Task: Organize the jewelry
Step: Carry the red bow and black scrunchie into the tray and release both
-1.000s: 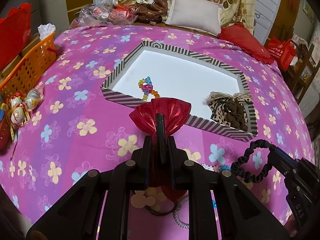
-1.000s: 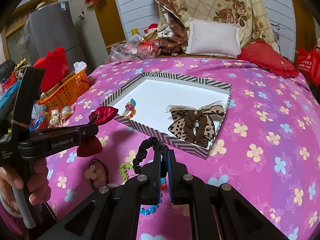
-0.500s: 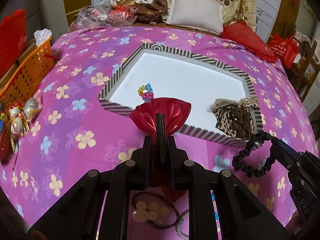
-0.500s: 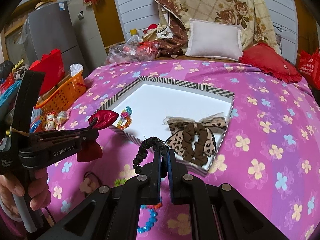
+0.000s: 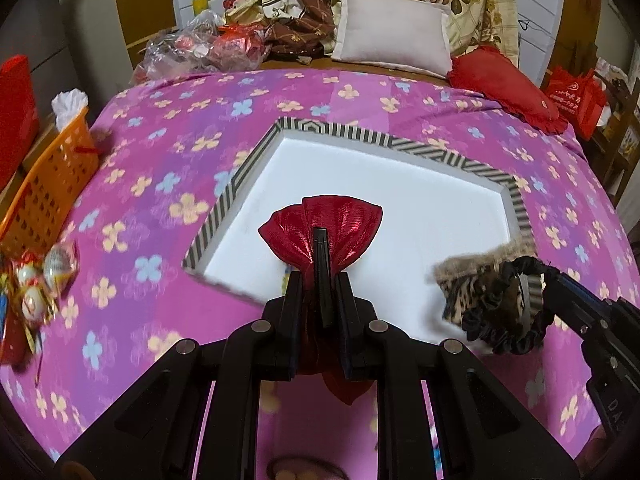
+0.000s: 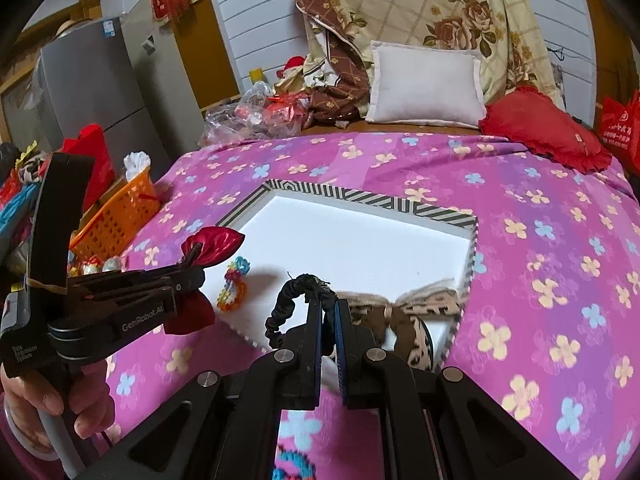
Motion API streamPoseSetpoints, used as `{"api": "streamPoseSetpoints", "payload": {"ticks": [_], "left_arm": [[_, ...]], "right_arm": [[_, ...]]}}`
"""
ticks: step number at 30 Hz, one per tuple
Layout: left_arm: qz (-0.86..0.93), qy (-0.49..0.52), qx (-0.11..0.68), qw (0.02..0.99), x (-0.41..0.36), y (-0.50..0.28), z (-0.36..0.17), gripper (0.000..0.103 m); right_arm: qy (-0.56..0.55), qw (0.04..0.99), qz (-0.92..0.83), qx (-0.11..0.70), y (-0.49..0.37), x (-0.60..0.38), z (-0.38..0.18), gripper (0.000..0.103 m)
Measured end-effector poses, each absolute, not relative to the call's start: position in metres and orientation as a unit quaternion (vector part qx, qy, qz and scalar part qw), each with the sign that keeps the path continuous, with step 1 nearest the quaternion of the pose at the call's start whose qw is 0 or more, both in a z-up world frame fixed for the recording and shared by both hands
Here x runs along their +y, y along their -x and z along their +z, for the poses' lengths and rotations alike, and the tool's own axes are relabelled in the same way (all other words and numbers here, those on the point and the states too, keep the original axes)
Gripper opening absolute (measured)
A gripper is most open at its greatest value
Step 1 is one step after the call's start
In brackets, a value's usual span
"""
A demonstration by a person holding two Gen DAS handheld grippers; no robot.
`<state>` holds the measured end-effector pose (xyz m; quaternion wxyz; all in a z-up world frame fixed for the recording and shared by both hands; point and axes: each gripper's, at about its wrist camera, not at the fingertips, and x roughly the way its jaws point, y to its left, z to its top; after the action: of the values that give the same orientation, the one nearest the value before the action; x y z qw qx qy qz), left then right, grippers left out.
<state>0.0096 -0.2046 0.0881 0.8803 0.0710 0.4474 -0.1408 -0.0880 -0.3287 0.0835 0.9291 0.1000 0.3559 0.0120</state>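
My left gripper [image 5: 320,280] is shut on a shiny red bow [image 5: 324,220], held just above the near left part of the white tray with a striped rim [image 5: 400,145]. In the right wrist view the same gripper [image 6: 196,274] carries the red bow [image 6: 214,243] over the tray's rim [image 6: 360,197]. Pinched in my shut right gripper [image 6: 327,304] is a black scrunchie [image 6: 286,300], hanging over the tray's near edge. From the left wrist view the right gripper [image 5: 540,280] and scrunchie [image 5: 500,334] show at the right. A leopard-print bow [image 6: 420,312] and a colourful bead bracelet [image 6: 234,284] lie in the tray.
The tray lies on a pink flowered bedspread [image 5: 160,240]. An orange basket [image 5: 48,188] and wrapped sweets [image 5: 44,276] are at the left edge. A white pillow [image 5: 396,40] and red cushion [image 5: 504,80] lie at the back. A blue bead piece [image 6: 294,464] is below my right gripper.
Both grippers have moved forward from above the bedspread to the tray's near edge, each still holding its item. The loose pieces on the bedspread have slipped out of view below.
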Motion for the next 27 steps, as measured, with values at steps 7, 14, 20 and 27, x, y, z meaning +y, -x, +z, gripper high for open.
{"api": "streamPoseSetpoints", "payload": {"ticks": [7, 14, 20, 27], "left_arm": [[-0.134, -0.075, 0.457, 0.876, -0.217, -0.034, 0.074, 0.014], [-0.124, -0.080, 0.472, 0.869, -0.227, -0.056, 0.051, 0.014], [-0.120, -0.081, 0.486, 0.862, -0.230, -0.068, 0.036, 0.014], [-0.118, -0.081, 0.494, 0.857, -0.231, -0.069, 0.026, 0.015]], "right_arm": [[-0.104, 0.921, 0.021, 0.376, 0.059, -0.329, 0.066, 0.006], [-0.113, 0.910, 0.020, 0.398, 0.041, -0.333, 0.044, 0.006], [-0.111, 0.901, 0.012, 0.420, 0.034, -0.337, 0.029, 0.006], [-0.090, 0.898, 0.002, 0.431, 0.034, -0.334, 0.023, 0.006]]}}
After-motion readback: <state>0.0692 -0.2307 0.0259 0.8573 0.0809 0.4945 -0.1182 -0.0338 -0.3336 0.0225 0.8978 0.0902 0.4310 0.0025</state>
